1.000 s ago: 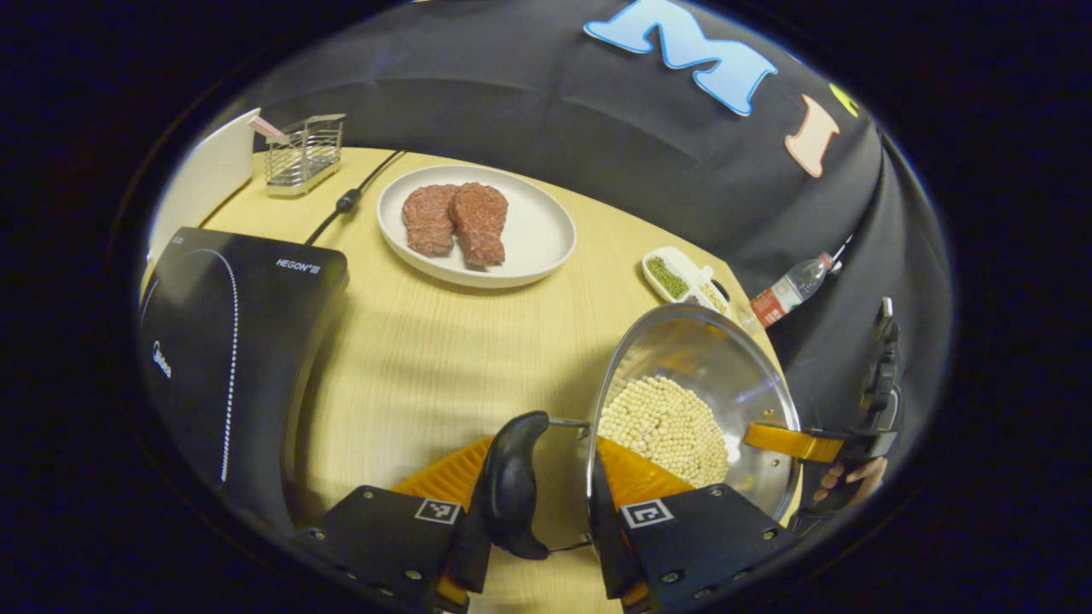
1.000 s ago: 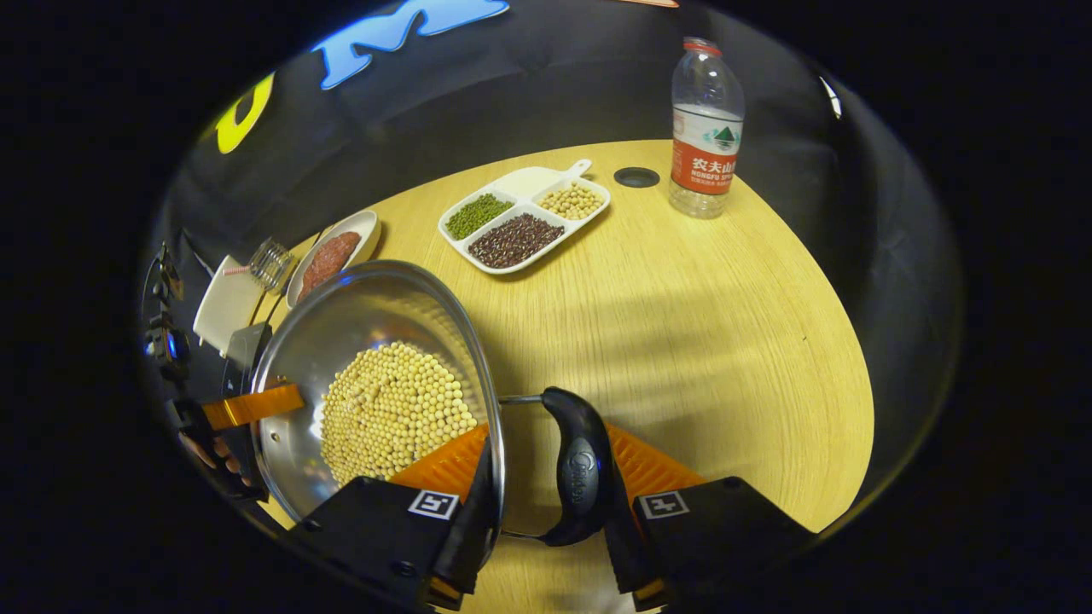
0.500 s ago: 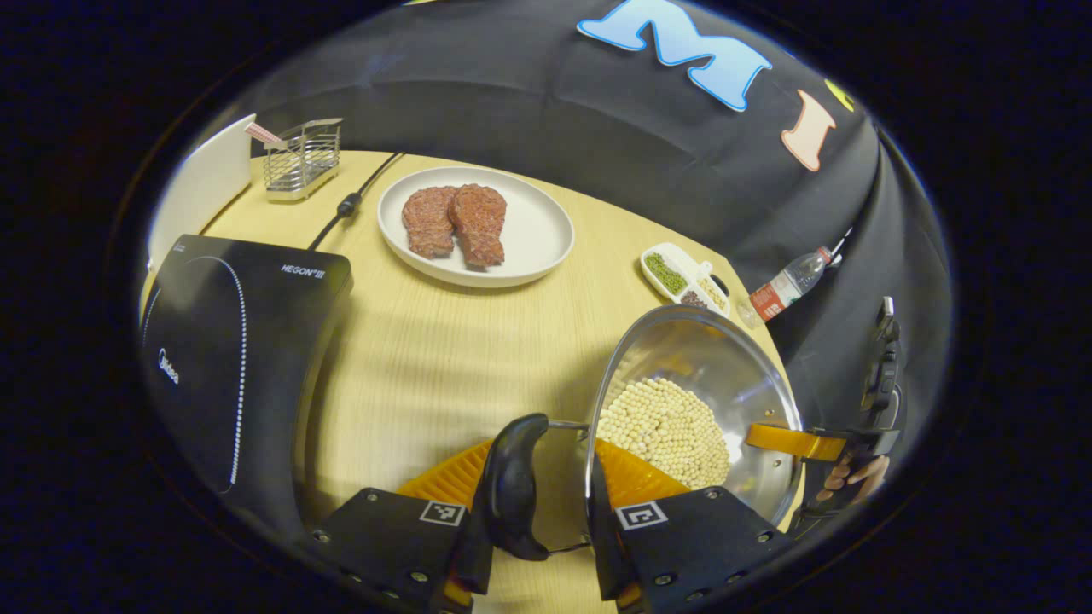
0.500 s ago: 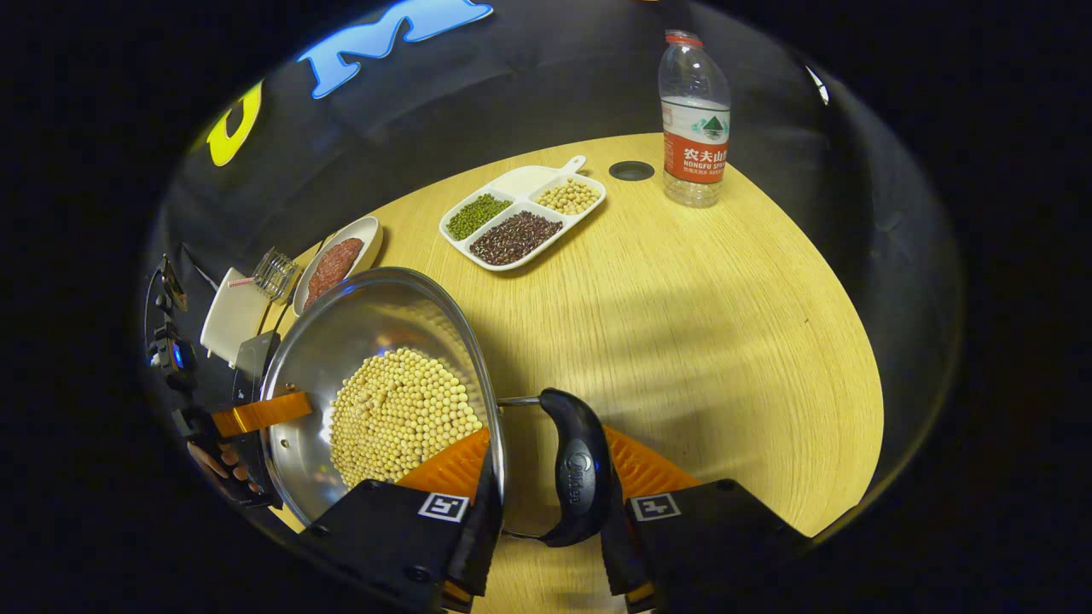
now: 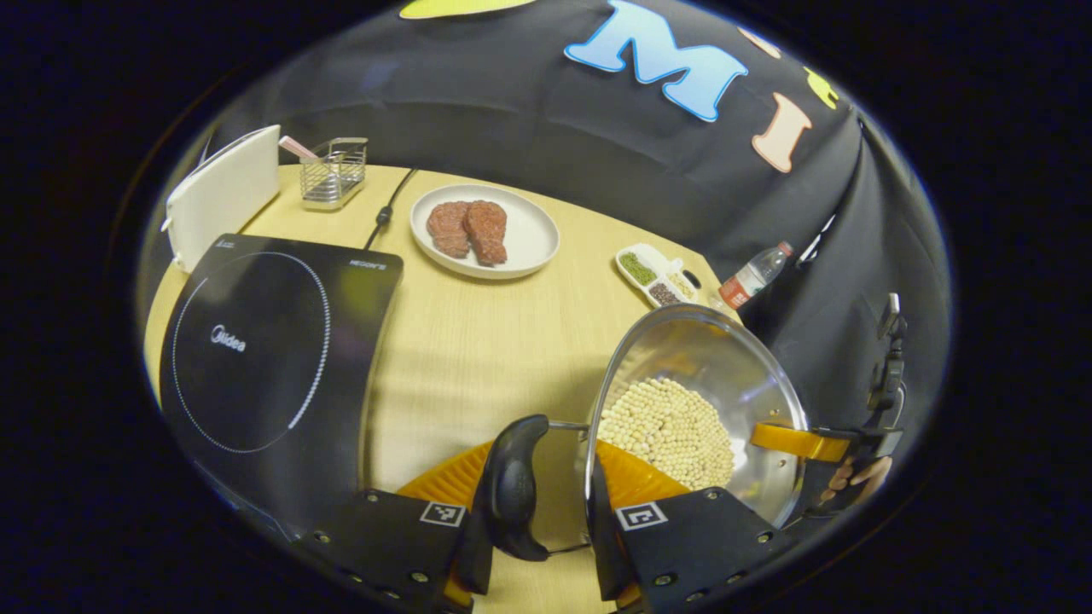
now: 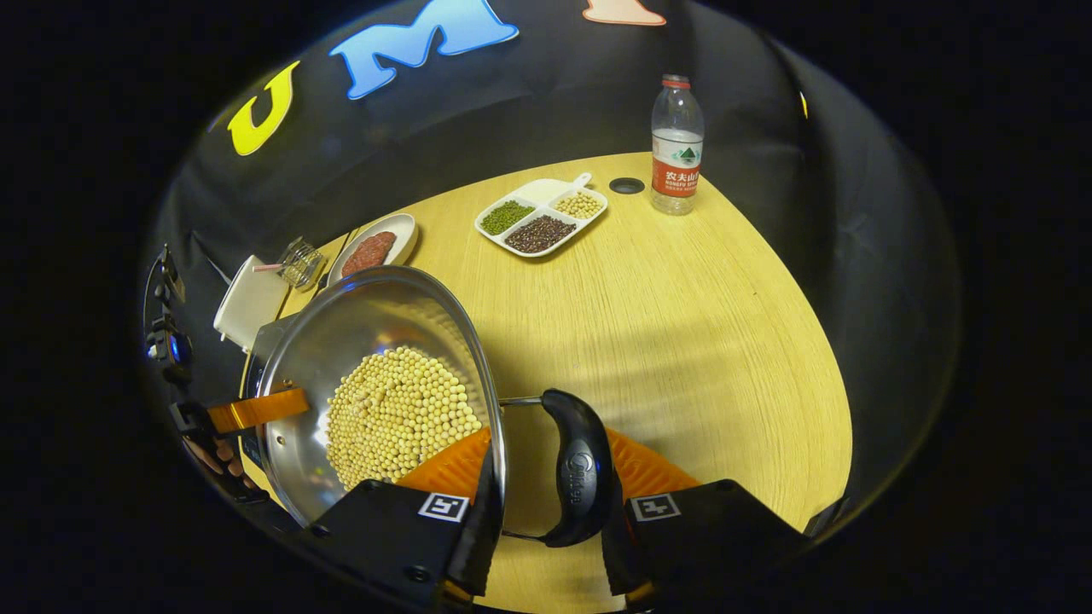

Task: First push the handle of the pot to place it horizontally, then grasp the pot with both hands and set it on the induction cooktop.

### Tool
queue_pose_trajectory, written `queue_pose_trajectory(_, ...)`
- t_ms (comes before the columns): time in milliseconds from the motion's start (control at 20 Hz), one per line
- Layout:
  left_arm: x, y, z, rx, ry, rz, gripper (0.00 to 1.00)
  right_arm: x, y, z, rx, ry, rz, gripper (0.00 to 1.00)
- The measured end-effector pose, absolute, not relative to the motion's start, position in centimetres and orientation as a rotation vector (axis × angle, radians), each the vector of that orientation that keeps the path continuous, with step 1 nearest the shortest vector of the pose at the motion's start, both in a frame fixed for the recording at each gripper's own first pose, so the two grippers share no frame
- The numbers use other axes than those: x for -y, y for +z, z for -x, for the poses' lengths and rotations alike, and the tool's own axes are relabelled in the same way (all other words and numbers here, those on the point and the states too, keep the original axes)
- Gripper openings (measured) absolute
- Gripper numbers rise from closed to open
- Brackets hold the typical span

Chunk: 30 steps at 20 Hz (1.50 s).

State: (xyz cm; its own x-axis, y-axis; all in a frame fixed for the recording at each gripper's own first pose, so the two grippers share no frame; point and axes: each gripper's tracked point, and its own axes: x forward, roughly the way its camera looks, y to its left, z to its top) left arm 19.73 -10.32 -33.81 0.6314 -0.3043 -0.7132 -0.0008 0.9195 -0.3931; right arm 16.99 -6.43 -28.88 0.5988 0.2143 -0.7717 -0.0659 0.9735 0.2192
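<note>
The steel pot (image 5: 695,401), holding several pale beans, hangs above the wooden table (image 5: 478,350). Its black left handle (image 5: 512,486) stands between my left gripper's (image 5: 533,512) fingers, one finger outside the handle and one inside the pot wall. My right gripper (image 6: 546,512) clamps the opposite handle (image 6: 578,477) and the pot (image 6: 375,358) wall the same way. Each view shows the other gripper's finger at the far rim, with a hand (image 5: 862,477) behind it. The black induction cooktop (image 5: 256,350) lies flat at the left in the left gripper view.
Behind the cooktop stand a white board (image 5: 223,194) and a wire rack (image 5: 333,173), with a cable (image 5: 388,209) beside them. A plate with two pieces of meat (image 5: 485,230), a divided dish of beans (image 6: 543,223) and a water bottle (image 6: 676,149) sit toward the back.
Both grippers have risen with the pot between them. The table and its objects look smaller, and the cooktop's whole ring has come into the left gripper view.
</note>
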Motion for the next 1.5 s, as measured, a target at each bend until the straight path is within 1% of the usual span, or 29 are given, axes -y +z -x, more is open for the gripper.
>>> queue_pose_trajectory(50,9.8,-33.3,-19.1,-0.871,-0.182,0.377,0.48,5.9,-28.4,-16.1,-0.914,0.161,-0.175,0.54)
queue_pose_trajectory(100,9.1,-32.8,-18.4,-0.868,-0.185,0.377,0.48,5.3,-27.9,-15.3,-0.912,0.161,-0.175,0.51)
queue_pose_trajectory(150,8.4,-32.3,-17.7,-0.867,-0.185,0.377,0.49,4.6,-27.5,-14.6,-0.914,0.159,-0.178,0.51)
queue_pose_trajectory(200,7.6,-31.8,-17.0,-0.871,-0.186,0.372,0.53,3.9,-27.3,-13.6,-0.921,0.154,-0.184,0.54)
queue_pose_trajectory(250,6.7,-31.5,-16.2,-0.876,-0.185,0.368,0.53,3.0,-27.0,-12.9,-0.928,0.154,-0.186,0.54)
queue_pose_trajectory(300,5.9,-31.1,-15.9,-0.876,-0.184,0.368,0.49,2.2,-26.8,-12.2,-0.93,0.156,-0.191,0.54)
queue_pose_trajectory(350,4.9,-30.8,-15.4,-0.873,-0.185,0.368,0.48,1.3,-26.6,-11.6,-0.93,0.159,-0.197,0.54)
queue_pose_trajectory(400,4.0,-30.6,-14.9,-0.87,-0.183,0.37,0.53,0.3,-26.5,-11.1,-0.932,0.164,-0.198,0.51)
queue_pose_trajectory(450,2.9,-30.3,-14.3,-0.869,-0.178,0.371,0.48,-0.6,-26.3,-10.6,-0.933,0.17,-0.194,0.54)
queue_pose_trajectory(500,1.8,-30.0,-13.7,-0.868,-0.174,0.375,0.48,-1.6,-26.1,-10.3,-0.932,0.177,-0.191,0.51)
queue_pose_trajectory(550,0.8,-29.9,-13.2,-0.864,-0.168,0.385,0.48,-2.5,-26.0,-10.0,-0.931,0.184,-0.185,0.51)
queue_pose_trajectory(600,-0.3,-29.8,-12.7,-0.864,-0.161,0.393,0.53,-3.5,-25.9,-9.8,-0.93,0.193,-0.179,0.51)
queue_pose_trajectory(650,-1.5,-29.7,-12.1,-0.862,-0.153,0.399,0.53,-4.7,-25.8,-9.6,-0.931,0.204,-0.17,0.51)
queue_pose_trajectory(800,-5.2,-29.3,-10.7,-0.854,-0.119,0.413,0.53,-8.1,-25.5,-9.3,-0.929,0.238,-0.155,0.51)
queue_pose_trajectory(850,-6.5,-29.1,-10.6,-0.85,-0.109,0.415,0.48,-9.3,-25.5,-9.2,-0.93,0.247,-0.153,0.51)
queue_pose_trajectory(900,-7.5,-29.0,-10.4,-0.846,-0.098,0.414,0.53,-10.3,-25.5,-9.3,-0.931,0.256,-0.153,0.51)
queue_pose_trajectory(950,-8.7,-28.8,-10.4,-0.841,-0.087,0.413,0.48,-11.3,-25.5,-9.4,-0.935,0.263,-0.153,0.51)
queue_pose_trajectory(1000,-9.7,-28.6,-10.3,-0.836,-0.078,0.411,0.48,-12.4,-25.5,-9.4,-0.94,0.269,-0.157,0.51)
queue_pose_trajectory(1050,-10.8,-28.5,-10.4,-0.831,-0.07,0.41,0.53,-13.4,-25.4,-9.5,-0.944,0.275,-0.158,0.51)
queue_pose_trajectory(1200,-13.6,-28.0,-10.7,-0.819,-0.051,0.41,0.53,-16.2,-24.2,-10.0,-0.942,0.294,-0.153,0.51)
queue_pose_trajectory(1250,-14.5,-27.8,-10.9,-0.814,-0.049,0.408,0.48,-17.0,-24.0,-10.4,-0.938,0.299,-0.154,0.51)
queue_pose_trajectory(1300,-15.3,-27.5,-11.3,-0.808,-0.045,0.406,0.53,-17.8,-23.9,-10.7,-0.936,0.304,-0.156,0.51)
queue_pose_trajectory(1500,-18.4,-27.1,-12.7,-0.787,-0.03,0.393,0.53,-20.7,-23.4,-12.1,-0.933,0.311,-0.162,0.51)
